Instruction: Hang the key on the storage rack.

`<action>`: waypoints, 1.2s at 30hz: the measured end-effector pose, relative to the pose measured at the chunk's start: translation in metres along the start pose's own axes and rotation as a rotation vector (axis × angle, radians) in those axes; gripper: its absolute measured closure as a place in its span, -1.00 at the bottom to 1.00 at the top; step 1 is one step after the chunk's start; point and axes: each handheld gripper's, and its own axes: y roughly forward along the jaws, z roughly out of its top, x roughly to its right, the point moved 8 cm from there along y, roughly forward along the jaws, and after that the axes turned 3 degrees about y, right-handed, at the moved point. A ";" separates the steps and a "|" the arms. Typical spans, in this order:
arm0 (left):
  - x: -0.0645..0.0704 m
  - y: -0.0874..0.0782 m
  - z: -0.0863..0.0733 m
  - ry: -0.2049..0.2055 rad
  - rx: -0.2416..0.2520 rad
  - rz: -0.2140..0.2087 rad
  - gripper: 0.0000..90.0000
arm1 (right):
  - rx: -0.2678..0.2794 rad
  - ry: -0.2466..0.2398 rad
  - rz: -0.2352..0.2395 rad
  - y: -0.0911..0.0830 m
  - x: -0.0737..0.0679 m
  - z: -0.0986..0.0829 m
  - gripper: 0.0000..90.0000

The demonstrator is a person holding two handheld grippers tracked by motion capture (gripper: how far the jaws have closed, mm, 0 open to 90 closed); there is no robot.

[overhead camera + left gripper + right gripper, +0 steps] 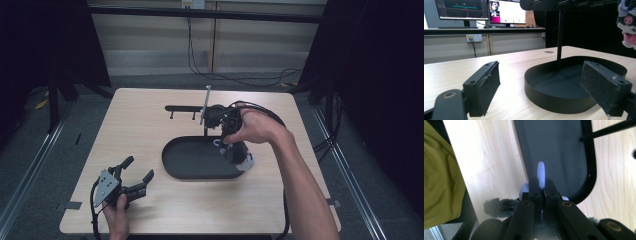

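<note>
Plush toy (239,156), a small furry dark-grey and white figure with pink patches, hangs from the right gripper (231,142) above the right end of the tray; its jaws are pinched tight on the toy's pale loop (541,174). That loop stands on edge, pointing straight out past the jaw tips. Pale wood-grain table (145,125) carries the matt black oval metal tray (172,165), from which a thin black post (559,40) rises to a crossbar. From the left gripper view the toy's face (627,21) appears at the upper right. Left gripper (136,176) rests on the table's near-left part, padded jaws spread wide, holding nothing.
</note>
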 end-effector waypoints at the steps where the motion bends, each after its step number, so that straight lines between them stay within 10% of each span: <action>1: 0.000 0.000 0.000 0.000 0.001 0.000 -0.66 | 0.014 0.001 -0.002 0.001 0.002 0.001 0.95; 36: 0.000 0.001 0.001 -0.007 0.009 0.002 -0.66 | 0.003 0.032 0.021 -0.003 0.052 0.013 0.95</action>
